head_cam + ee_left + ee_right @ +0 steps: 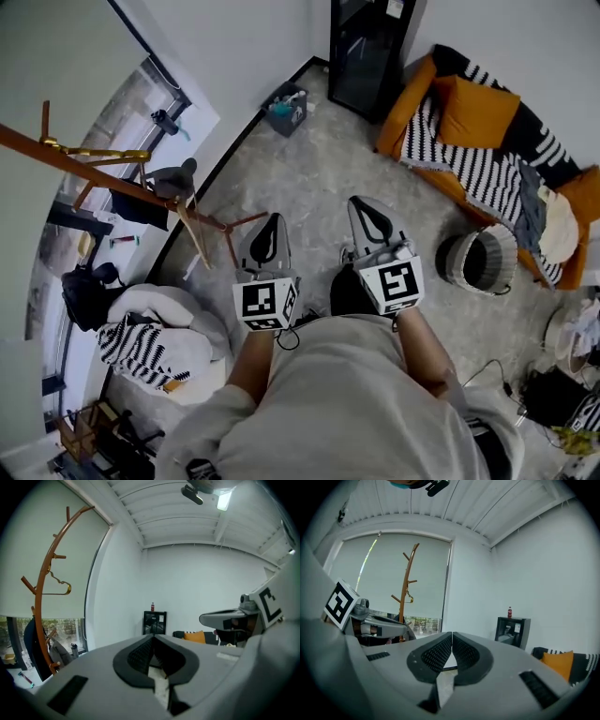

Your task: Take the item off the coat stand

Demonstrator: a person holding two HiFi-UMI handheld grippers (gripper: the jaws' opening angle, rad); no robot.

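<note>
The brown wooden coat stand (112, 176) leans across the left of the head view, well left of both grippers. A gold wire hanger (94, 151) hangs on one of its pegs. Lower on the stand hang a grey cap (174, 176) and a dark garment (136, 208). The left gripper view shows the stand (43, 588) and the hanger (60, 587) at far left. In the right gripper view the stand (408, 581) is far off by the window. My left gripper (271, 232) and right gripper (367, 214) are side by side in front of the person. Both are shut and hold nothing.
A black cabinet (366, 52) stands at the back. An orange sofa (483, 117) with a striped blanket is at right. A round basket (480, 262) sits near it. A small bin (286, 108) is by the wall. White and striped cushions (155, 333) lie below the stand.
</note>
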